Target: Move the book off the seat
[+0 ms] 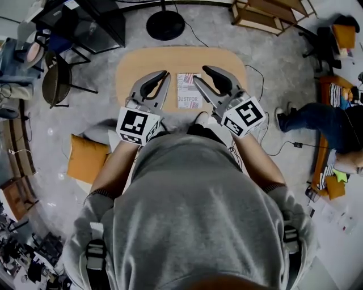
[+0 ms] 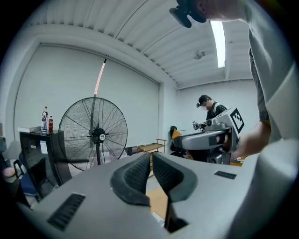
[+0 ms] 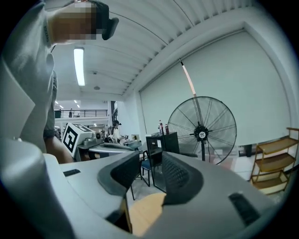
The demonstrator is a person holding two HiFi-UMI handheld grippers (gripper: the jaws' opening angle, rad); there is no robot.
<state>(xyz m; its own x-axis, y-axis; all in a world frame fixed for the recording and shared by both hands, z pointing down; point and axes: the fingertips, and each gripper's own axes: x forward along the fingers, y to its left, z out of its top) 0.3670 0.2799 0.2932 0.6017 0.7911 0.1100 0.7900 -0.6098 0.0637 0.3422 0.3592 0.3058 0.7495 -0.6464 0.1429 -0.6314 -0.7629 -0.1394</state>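
A white book with red print [image 1: 189,90] lies flat on the tan oval table [image 1: 147,62], in the head view just beyond both grippers. I hold both grippers raised in front of my chest, pointing roughly level over the table's near edge. My left gripper [image 1: 165,76] [image 2: 150,157] is shut, its ribbed pads together with nothing between them. A clear gap shows between the pads of my right gripper [image 1: 205,71] [image 3: 150,158], which is open and empty. Each gripper view shows the other gripper at its side. Neither gripper touches the book.
An orange cushion [image 1: 86,158] lies on a low seat to my left. A big standing fan [image 2: 96,135] [image 3: 202,133] stands beyond the table, its base [image 1: 165,25] on the floor. A black chair [image 1: 57,82], a wooden shelf [image 1: 266,14] and a seated person [image 1: 317,119] surround the table.
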